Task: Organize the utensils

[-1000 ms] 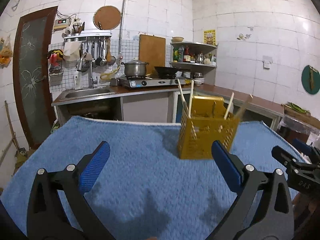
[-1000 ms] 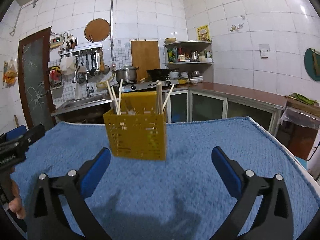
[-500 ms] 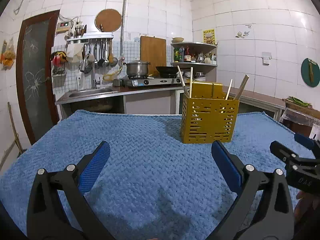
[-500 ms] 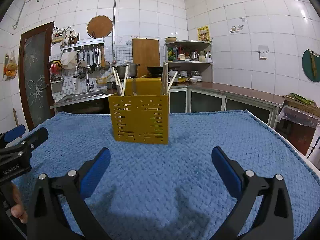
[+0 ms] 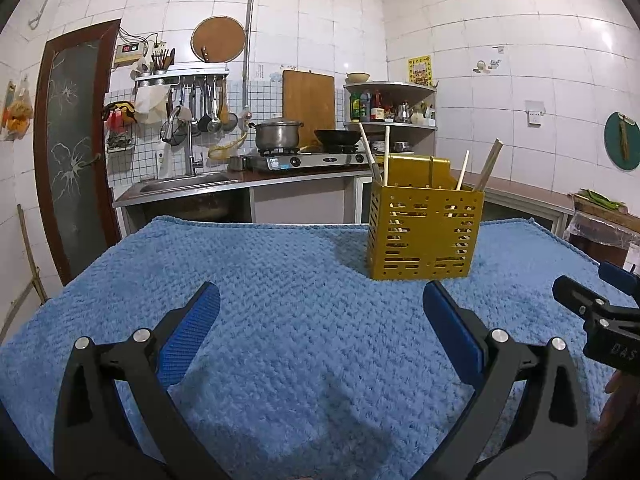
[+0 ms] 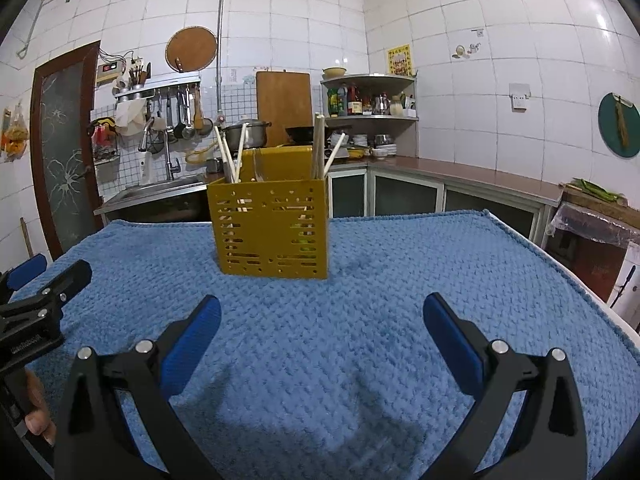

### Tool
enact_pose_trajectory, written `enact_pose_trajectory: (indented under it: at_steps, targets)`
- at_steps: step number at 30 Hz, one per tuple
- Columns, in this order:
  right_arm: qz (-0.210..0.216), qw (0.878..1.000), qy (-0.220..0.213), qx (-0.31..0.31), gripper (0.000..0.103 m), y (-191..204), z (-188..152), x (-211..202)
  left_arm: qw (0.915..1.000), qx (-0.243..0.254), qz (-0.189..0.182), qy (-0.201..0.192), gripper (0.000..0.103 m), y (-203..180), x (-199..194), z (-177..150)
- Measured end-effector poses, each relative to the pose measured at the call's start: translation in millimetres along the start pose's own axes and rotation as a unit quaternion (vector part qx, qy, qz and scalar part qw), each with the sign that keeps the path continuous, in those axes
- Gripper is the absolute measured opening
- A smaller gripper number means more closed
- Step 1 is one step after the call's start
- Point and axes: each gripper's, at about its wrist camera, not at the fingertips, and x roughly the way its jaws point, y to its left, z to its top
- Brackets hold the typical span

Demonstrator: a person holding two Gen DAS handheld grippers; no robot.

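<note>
- My left hand-held gripper [image 5: 320,308] hangs released over the blue towel [image 5: 280,280] that covers the tabletop, its blue pads wide apart with nothing between them.
- The yellow utensil caddy [image 6: 272,228] stands upright on the towel ahead of both grippers, nearer the far edge, apart from both of them.
- Chopsticks [image 6: 230,156] lean out of its left compartment and more chopsticks [image 6: 320,144] out of its right one. I judge them light, stiff and slick, so I would pinch one across its upper shaft, above the rim, where it stands free.
- The caddy looks like thin perforated sheet, light enough to slide or tip on the soft towel if I tug sideways; I would lift straight up.
- My right hand-held gripper [image 6: 322,308] is likewise released and empty, low over the towel.
</note>
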Motion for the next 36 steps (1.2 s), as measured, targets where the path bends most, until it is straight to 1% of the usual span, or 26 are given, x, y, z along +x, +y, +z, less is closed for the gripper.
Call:
enact_pose_trajectory:
  at_steps: [6,18,36]
  targets:
    - [-0.007,1.0,0.0,0.003,0.099,-1.3,-0.8,1.6,1.0,0.004,-0.003,0.001,0.098,-0.4,1.7,0.1]
    - [-0.016,1.0,-0.027,-0.002,0.099,1.6,1.0,-5.1,1.0,0.001,-0.004,0.007,0.098,1.3,4.2,-0.4]
    - [-0.014,1.0,-0.027,-0.009,0.099,2.5,0.8,-4.0,1.0,0.002,-0.005,0.008,0.098,1.0,4.7,-0.9]
